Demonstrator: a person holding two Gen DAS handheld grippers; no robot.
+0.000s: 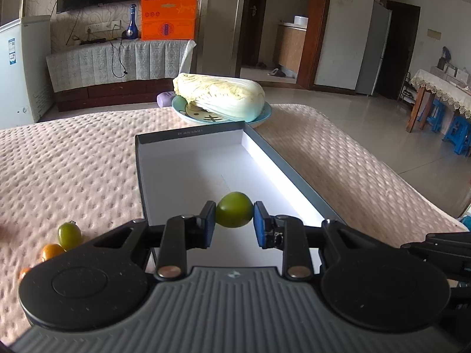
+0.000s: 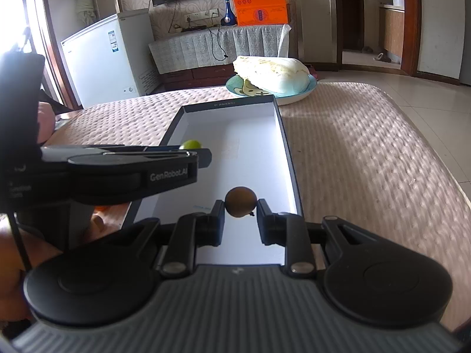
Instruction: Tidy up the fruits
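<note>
Pink dimpled quilt [image 1: 73, 161] covers the bed I'm working over, and on it lies the shallow grey-rimmed cardboard box with a white inside [image 1: 191, 164], its long side running away from me toward the far edge of the bed. Just past the box's far end sits a pale blue plate [image 1: 265, 114] carrying a whole napa cabbage [image 1: 220, 97].

My left gripper [image 1: 234, 220] has its jaws clamped on a small round green fruit [image 1: 234, 214], held above the near end of the box. My right gripper [image 2: 240, 210] has its jaws pinched on a small brownish-orange round fruit [image 2: 240, 201], also over the near end, toward the box's right wall. In the right view the left tool crosses from the left with the green fruit showing at its tip.

To finish this placement well, I judge both fruits should be lowered close to the white floor before I let go, since round fruit will roll on smooth card. I'd set them apart so the tools don't collide, and open each pair of jaws slowly.

Three more fruits wait on the quilt left of the box's near corner: a green oval one [image 1: 69, 235], an orange one [image 1: 51, 251], and a smaller orange one [image 1: 25, 272] partly hidden by the tool.

Beyond the bed I see a tiled floor, a white chest freezer [image 2: 117, 58], a dark wall television and an orange carton [image 1: 168, 14] on a cloth-draped cabinet.
</note>
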